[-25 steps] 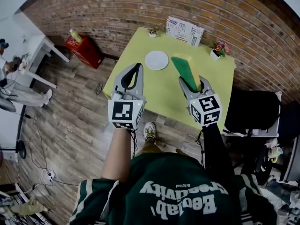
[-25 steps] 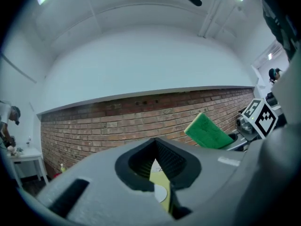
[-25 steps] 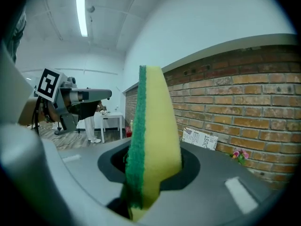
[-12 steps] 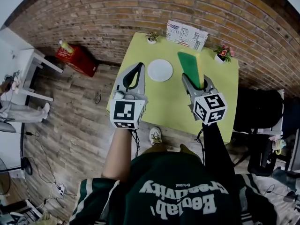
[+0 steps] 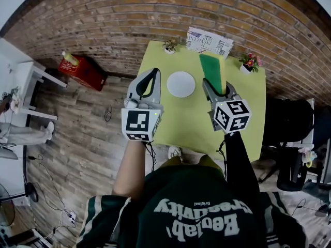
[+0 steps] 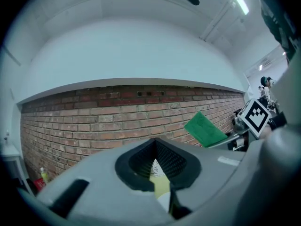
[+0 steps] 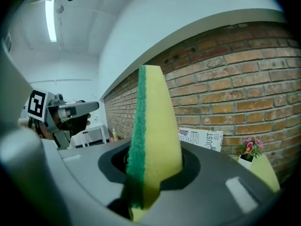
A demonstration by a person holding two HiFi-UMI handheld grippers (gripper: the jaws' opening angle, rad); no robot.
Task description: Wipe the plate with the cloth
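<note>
Surface: a yellow-green table is set against a brick wall.
Plate: a white plate is laid toward the far left corner, inside both edges and bare on top.
Cloth: a green and yellow cloth is clamped in the right gripper, free end pointed forward, presumably as the wiping face.
Left gripper: the left gripper is held over the left edge, jaws together on nothing, likely ready to steady the plate.
Room: open surface is seen between plate and cloth; a printed card and a flower pot are confined to the far edge.
</note>
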